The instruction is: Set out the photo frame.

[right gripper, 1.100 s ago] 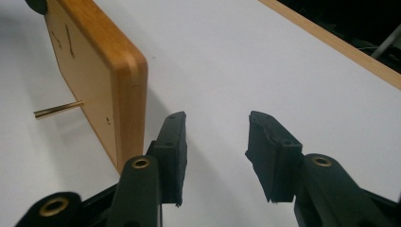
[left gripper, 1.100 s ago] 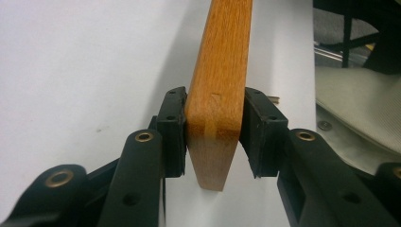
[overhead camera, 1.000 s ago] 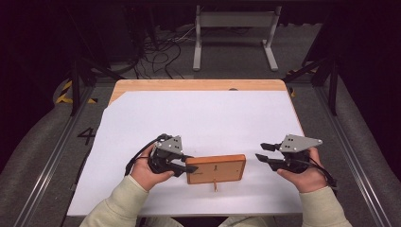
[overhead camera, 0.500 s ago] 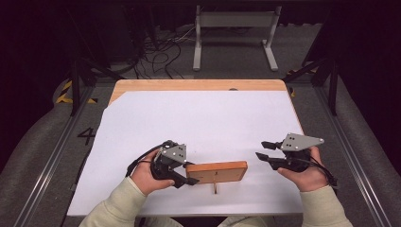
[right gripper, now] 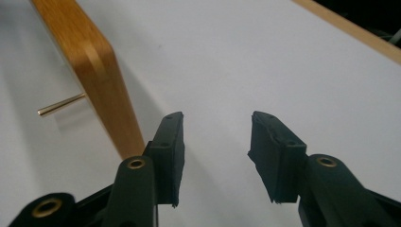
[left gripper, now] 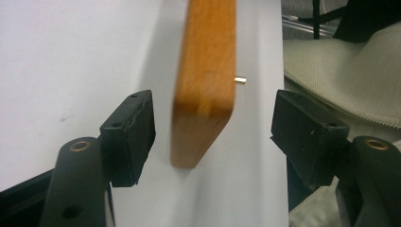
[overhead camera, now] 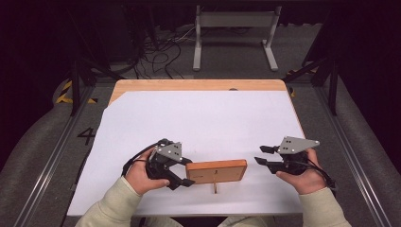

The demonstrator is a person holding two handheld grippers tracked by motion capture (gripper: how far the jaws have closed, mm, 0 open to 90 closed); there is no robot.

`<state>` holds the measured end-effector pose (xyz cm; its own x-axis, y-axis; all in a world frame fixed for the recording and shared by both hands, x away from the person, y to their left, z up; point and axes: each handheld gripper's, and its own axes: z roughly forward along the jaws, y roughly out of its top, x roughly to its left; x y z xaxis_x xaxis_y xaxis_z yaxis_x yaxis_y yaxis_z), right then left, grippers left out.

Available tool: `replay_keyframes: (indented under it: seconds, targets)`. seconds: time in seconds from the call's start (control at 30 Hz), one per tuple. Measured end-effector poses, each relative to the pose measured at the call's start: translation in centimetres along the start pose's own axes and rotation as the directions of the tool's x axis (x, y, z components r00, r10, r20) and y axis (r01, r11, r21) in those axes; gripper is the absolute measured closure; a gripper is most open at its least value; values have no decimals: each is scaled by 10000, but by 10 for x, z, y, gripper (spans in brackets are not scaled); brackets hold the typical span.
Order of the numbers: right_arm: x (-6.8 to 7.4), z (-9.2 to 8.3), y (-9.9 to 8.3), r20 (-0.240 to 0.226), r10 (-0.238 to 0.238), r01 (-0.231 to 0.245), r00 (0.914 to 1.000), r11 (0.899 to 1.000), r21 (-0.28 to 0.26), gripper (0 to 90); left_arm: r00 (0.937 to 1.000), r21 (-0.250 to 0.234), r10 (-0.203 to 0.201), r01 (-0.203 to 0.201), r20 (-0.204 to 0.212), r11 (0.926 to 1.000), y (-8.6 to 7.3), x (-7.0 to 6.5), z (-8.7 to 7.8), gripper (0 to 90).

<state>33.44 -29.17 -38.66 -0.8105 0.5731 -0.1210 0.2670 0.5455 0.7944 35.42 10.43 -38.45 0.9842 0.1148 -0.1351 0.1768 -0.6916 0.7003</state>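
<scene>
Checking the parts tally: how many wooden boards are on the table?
1: the wooden board stands on edge on the white sheet, near the front, between the left gripper and right gripper, propped by a brass peg.

Table: a wooden table (overhead camera: 198, 85) is standing in the middle, its light-wood far edge showing.
Cover: a white sheet (overhead camera: 198, 127) is lying over most of the top, with its far left corner cut off at a slant.
Floor: a grey floor (overhead camera: 227, 73) is stretching beyond the table, where black cables (overhead camera: 156, 52) are trailing.
Stand: a pale metal frame (overhead camera: 235, 35) is standing on two feet behind the table.
Markings: yellow-and-black tape (overhead camera: 66, 92) is lying at the left.
Light: the table is sitting brightly lit while the far room is fading into dark.
</scene>
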Motion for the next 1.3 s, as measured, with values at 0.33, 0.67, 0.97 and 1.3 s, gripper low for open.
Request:
replay_keyframes:
  seconds: [0.33,0.67,0.97,1.3]
  targets:
    - [13,11,-17,-772,-75,140,9970,9965,829,686,9998,-549,-151,144,-118,9984,-13,3,-20,359]
    - [14,10,-17,-795,-152,214,9967,9968,776,688,9988,-365,337,-323,365,9988,-8,-2,-7,376]
    - [14,9,-17,-810,-152,214,9966,9968,766,678,9918,-380,876,-844,927,9957,-5,-9,-4,413]
    - [14,9,-18,-818,-127,191,9966,9967,789,670,9868,-220,1030,-1011,1250,9946,-4,-12,-2,398]
